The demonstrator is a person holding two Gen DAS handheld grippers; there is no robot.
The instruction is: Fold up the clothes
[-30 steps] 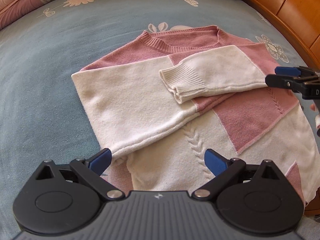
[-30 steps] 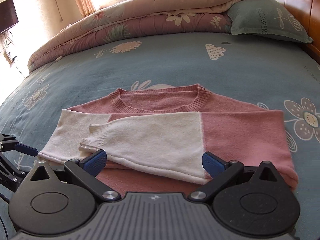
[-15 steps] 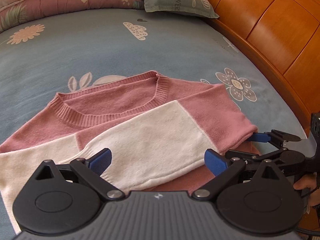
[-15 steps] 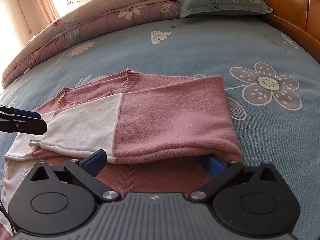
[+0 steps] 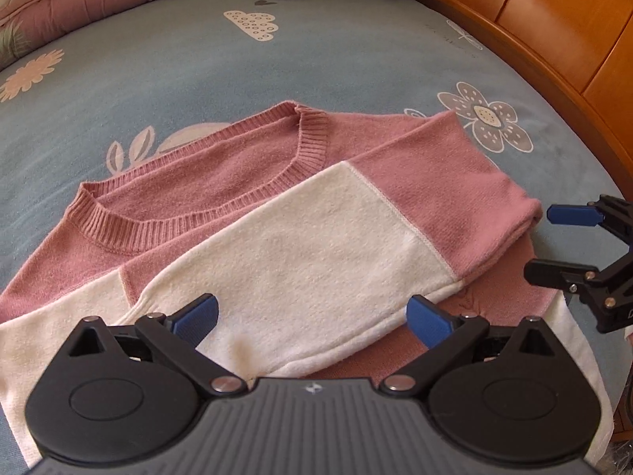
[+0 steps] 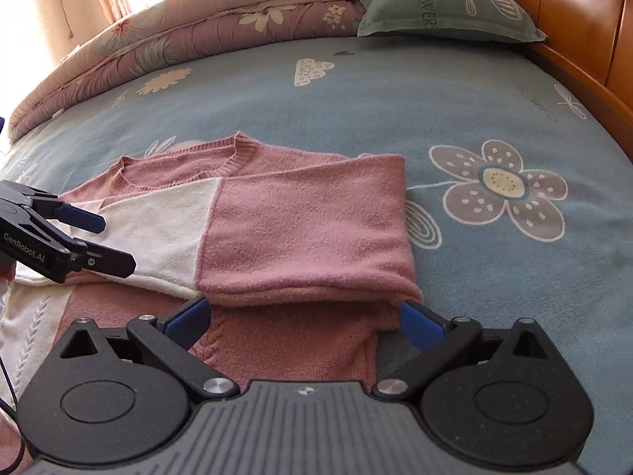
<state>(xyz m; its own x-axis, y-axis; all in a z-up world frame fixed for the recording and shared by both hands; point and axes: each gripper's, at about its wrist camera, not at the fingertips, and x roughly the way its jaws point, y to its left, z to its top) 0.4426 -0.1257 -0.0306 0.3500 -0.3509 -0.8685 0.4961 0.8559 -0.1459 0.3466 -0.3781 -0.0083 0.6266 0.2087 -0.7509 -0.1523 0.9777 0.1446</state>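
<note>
While both sleeves lie folded across its chest, the pink-and-cream sweater [image 5: 277, 213] rests flat on the blue floral bed [image 6: 395, 91]. Left tongs [image 5: 312, 316] hover spread over the cream sleeve; right tongs [image 6: 304, 318] hang spread at the sweater's folded side edge, pinching nothing. Next fold, I judge: pinch matching hem corners, lift evenly, keep sleeves tucked.

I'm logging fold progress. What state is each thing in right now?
Sweater: lying flat on the bedsheet, both sleeves folded across its chest.
Pink-and-white sleeve: on top, cuff toward the left tongs.
Left tongs: open, holding nothing.
Right tongs: open, holding nothing.
Quilt: bunched at the bed's far edge.
Pillow: lying by the headboard.
</note>
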